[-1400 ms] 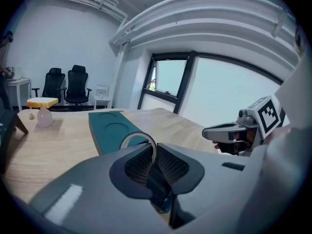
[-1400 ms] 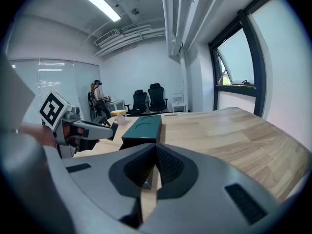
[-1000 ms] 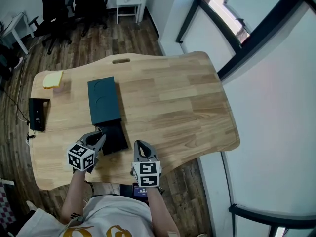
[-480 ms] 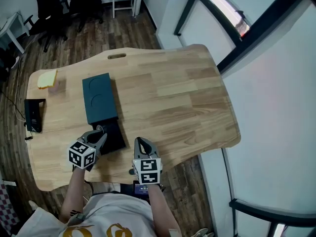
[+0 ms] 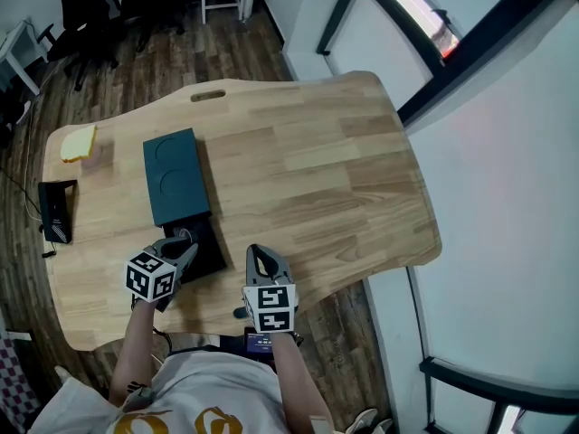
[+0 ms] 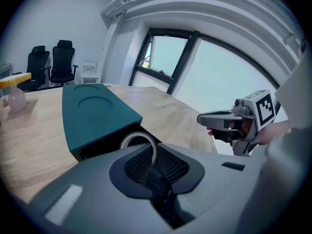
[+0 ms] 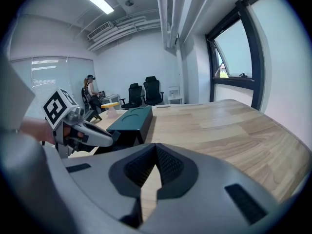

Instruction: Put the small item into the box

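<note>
Left gripper view: the lower half of the ring (image 6: 138, 134) is buried between the jaws of the left gripper (image 6: 154, 162); only its upper arc shows. The mouth of the box (image 6: 95, 113) behind it is dark (contents not readable).

Head view: the left gripper covers nearly all of the ring and part of the drawer (image 5: 206, 251). The black object (image 5: 54, 211) at the left edge of the table (image 5: 317, 170) is too small to identify. The person (image 5: 199, 396) is cut off by the lower edge.
</note>
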{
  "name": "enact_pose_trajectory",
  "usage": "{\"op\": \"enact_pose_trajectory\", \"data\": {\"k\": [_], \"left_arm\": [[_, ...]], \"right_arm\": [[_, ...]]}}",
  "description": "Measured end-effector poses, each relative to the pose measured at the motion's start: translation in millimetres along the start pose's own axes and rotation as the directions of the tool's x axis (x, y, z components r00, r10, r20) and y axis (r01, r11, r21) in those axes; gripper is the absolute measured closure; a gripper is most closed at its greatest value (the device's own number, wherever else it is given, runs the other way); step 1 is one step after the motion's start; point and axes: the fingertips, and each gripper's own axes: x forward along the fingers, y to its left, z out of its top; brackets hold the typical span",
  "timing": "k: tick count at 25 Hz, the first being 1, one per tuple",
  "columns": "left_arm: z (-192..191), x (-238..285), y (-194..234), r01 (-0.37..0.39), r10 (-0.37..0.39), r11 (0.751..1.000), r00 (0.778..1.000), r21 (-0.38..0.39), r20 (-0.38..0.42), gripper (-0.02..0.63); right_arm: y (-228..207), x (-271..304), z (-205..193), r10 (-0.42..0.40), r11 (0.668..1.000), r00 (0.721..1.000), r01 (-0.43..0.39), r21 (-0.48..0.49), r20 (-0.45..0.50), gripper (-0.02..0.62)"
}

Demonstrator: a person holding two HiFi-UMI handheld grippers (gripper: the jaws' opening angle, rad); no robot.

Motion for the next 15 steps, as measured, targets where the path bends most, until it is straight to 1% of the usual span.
{"op": "enact_pose_trajectory", "data": {"k": [3, 9, 15], "left_arm": [[-4, 5, 0, -0.002, 0.002, 1.0, 1.0, 0.01, -0.031, 0.569], [-8, 12, 1, 0.008, -0.007, 1.0, 0.997, 0.006, -0.08, 0.569], [-19, 17, 1, 0.019, -0.015, 1.0, 0.986, 0.02, -0.166, 0.569]], "right_arm": [[-2, 0, -5, -0.002, 1.0, 1.0, 0.002, 0.003, -0.014, 0.592], [-2, 1, -11, 0.001, 1.0, 1.0, -0.001, 0.016, -0.027, 0.591], [-4, 3, -14, 0.0, 1.0, 0.999, 0.0, 0.022, -0.038, 0.591]]}}
